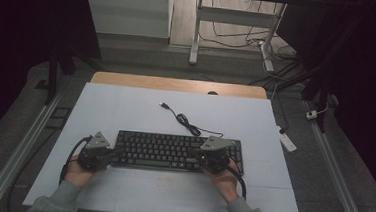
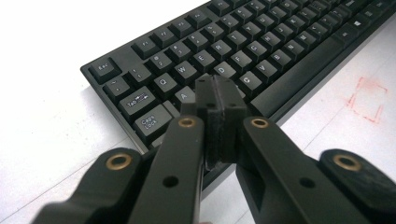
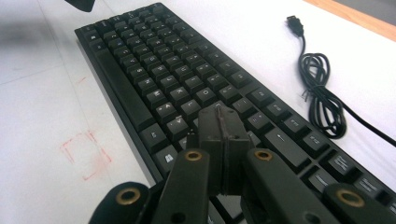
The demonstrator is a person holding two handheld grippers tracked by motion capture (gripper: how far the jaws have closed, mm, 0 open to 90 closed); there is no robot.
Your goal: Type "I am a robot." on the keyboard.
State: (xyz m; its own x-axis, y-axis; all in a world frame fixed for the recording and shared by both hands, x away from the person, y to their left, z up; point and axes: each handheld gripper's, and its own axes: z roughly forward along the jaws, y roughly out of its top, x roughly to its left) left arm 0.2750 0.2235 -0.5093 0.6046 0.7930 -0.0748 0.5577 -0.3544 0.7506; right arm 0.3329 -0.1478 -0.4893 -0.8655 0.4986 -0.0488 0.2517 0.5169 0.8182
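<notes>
While the keyboard (image 1: 178, 152) lies near the tabletop's (image 1: 125, 111) front edge, bare white room spreads behind it, save its coiled cable (image 1: 185, 121). Left tongs (image 2: 219, 91) — pressed together — hover over the keys by "Caps Lock" and "Tab"; right tongs (image 3: 219, 119), likewise pressed together, sit over the right-hand keys.

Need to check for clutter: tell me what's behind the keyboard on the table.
Behind the keyboard lies its black cable, loosely coiled on the white table, ending in a free USB plug. Where it joins the keyboard is hidden by the right gripper.
</notes>
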